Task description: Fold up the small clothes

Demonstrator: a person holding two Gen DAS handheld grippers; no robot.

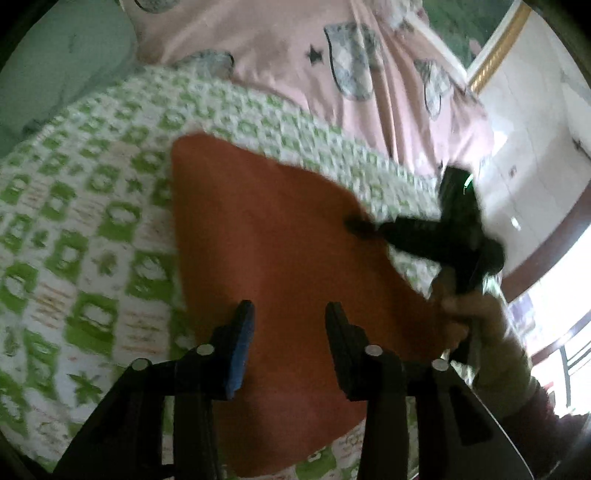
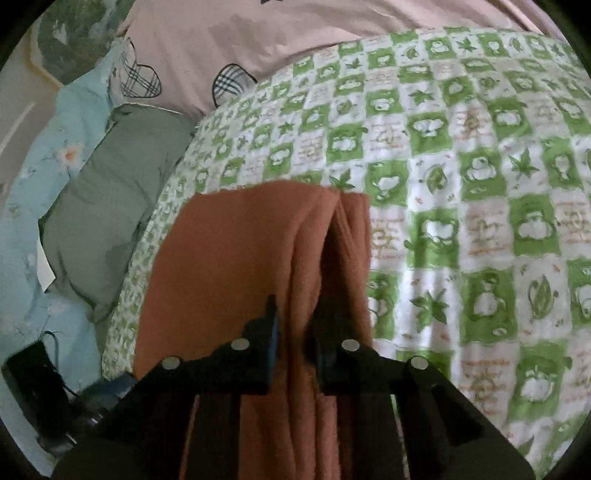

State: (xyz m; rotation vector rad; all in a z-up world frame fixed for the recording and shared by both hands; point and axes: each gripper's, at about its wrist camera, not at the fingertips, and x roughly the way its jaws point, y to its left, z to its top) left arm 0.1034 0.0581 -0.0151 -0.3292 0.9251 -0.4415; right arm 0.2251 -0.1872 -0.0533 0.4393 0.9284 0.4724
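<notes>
A bed is carrying everything here, and a green-and-white checked quilt (image 2: 461,166) printed with leaves and small figures is covering most of it. A rust-orange fleecy garment (image 2: 236,258) is lying directly on the quilt. A pale pink sheet (image 2: 229,33) with plaid heart shapes is spreading beyond the quilt's far edge. A grey-green cushion (image 2: 110,199) is resting beside the quilt on light blue flowered bedding (image 2: 44,166).

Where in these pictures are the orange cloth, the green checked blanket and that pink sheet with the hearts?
orange cloth (image 2: 229,258): right wrist view, on its flat left part.
green checked blanket (image 2: 461,155): right wrist view, on a bare patch right of the cloth.
pink sheet (image 1: 280,48): left wrist view, on its plain area near a star.
</notes>
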